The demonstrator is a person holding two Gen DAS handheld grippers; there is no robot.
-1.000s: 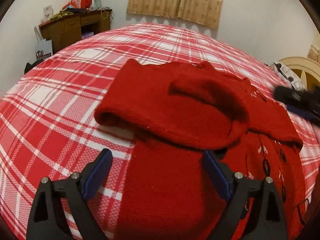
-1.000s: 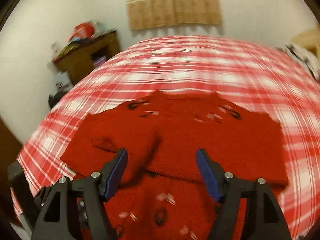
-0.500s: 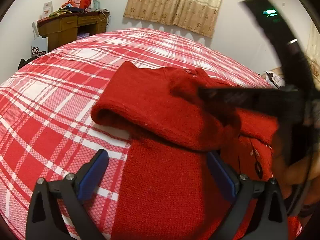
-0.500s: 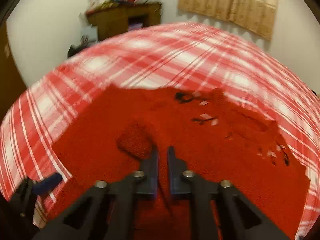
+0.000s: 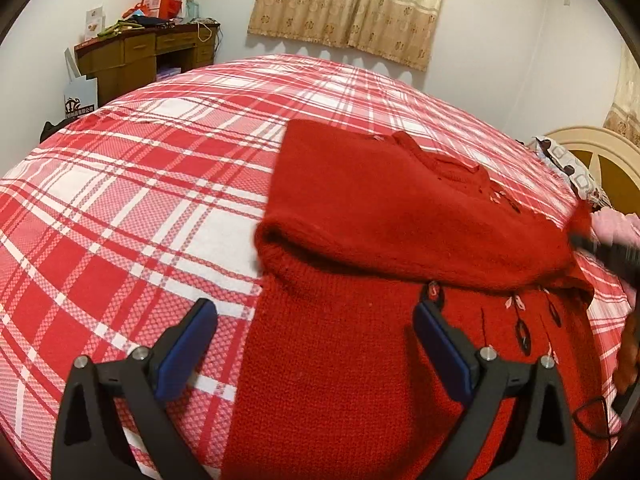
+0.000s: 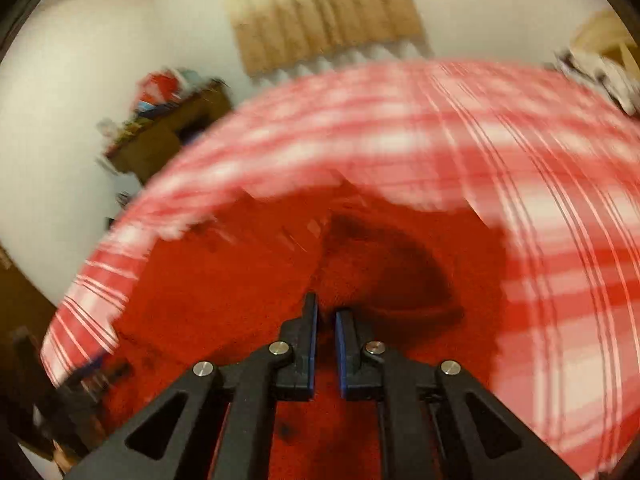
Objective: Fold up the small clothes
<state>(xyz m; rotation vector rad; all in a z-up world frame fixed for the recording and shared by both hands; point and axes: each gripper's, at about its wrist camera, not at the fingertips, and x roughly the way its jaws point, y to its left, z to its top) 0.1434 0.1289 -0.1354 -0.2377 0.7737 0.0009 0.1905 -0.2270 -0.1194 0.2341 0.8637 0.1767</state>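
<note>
A red knitted sweater (image 5: 352, 372) lies on the red-and-white checked bedspread (image 5: 132, 200). One sleeve (image 5: 400, 220) is folded across its chest and stretched toward the right. My left gripper (image 5: 316, 328) hovers wide open over the sweater's left edge, with nothing pressed between its fingers. My right gripper (image 6: 326, 314) shows as a dark blur at the right edge of the left wrist view (image 5: 608, 254). Its narrow jaws are opening slightly, and the red sleeve end (image 6: 360, 276) is still pinched at their tips. The right wrist view is smeared by motion.
A cluttered wooden desk (image 5: 148, 56) and a paper bag (image 5: 80, 98) stand by the far left wall. A curtain (image 5: 348, 4) hangs behind the bed. A cream headboard (image 5: 592, 160), a patterned pillow (image 5: 568, 168) and pink cloth (image 5: 616, 224) sit at the right.
The right gripper shut on the sleeve end and swept it across the sweater to the right, stretching the sleeve flat. The left gripper stayed in place, open.
</note>
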